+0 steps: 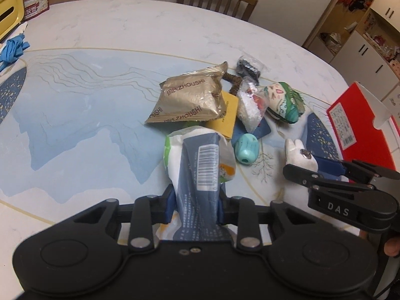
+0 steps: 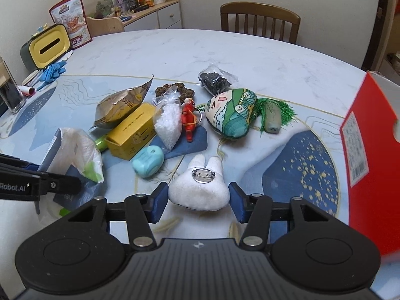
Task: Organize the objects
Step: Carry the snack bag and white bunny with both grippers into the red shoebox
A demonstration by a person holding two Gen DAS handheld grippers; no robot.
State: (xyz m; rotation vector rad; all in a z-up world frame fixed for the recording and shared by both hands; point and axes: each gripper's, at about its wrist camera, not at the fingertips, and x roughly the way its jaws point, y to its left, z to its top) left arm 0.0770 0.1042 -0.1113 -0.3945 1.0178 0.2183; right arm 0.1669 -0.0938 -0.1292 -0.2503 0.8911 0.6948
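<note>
Right wrist view: your right hand-held gripper [image 2: 197,201] is spread around the white plush [image 2: 200,187], lying straight ahead, its ears pointing away.

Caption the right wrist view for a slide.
Open right tool straddles a white plush brooch beside cluttered table items.

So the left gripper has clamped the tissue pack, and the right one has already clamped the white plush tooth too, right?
Not quite. In the right wrist view the right gripper is open, its pads either side of the white plush tooth with gaps. The left gripper does clamp the tissue pack.
</note>
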